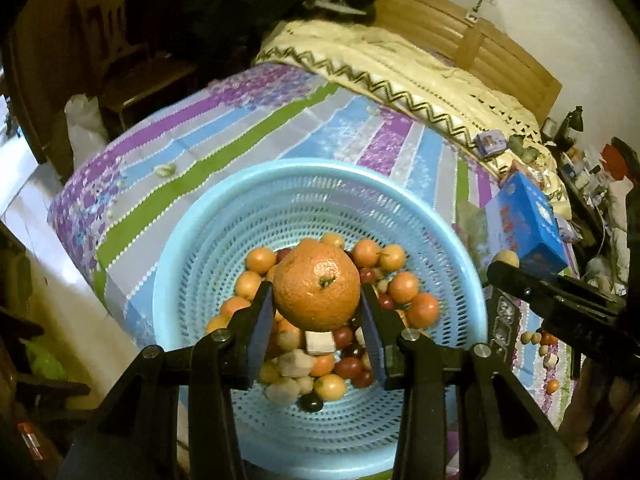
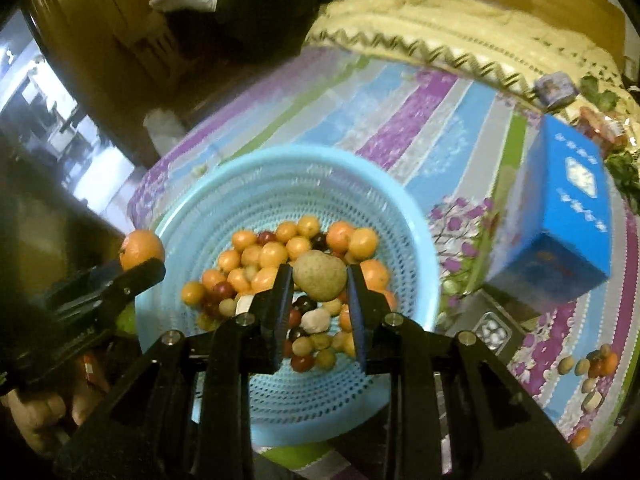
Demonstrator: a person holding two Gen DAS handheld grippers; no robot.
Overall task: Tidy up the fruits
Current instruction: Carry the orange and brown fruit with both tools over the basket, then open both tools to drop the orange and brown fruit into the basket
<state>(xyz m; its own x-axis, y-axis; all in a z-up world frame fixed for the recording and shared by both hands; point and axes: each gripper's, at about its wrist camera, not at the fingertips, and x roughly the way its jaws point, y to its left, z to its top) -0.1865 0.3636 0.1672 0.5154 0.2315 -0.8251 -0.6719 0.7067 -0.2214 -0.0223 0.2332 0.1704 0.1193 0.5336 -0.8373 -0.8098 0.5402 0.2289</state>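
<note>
Orange (image 1: 317, 285) pinched in left claw (image 1: 317, 300), brownish fruit (image 2: 320, 275) clamped in right claw (image 2: 318, 280), both above blue basket (image 1: 200, 216) already heaped with fruit. A few loose fruits (image 2: 592, 372) left on bed (image 1: 280, 120).

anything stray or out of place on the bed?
Yes. A small cluster of loose fruits lies on the striped bedsheet right of the blue basket, outside it, while the rest are piled inside. One small stray piece also sits alone on the sheet beyond the basket.
</note>
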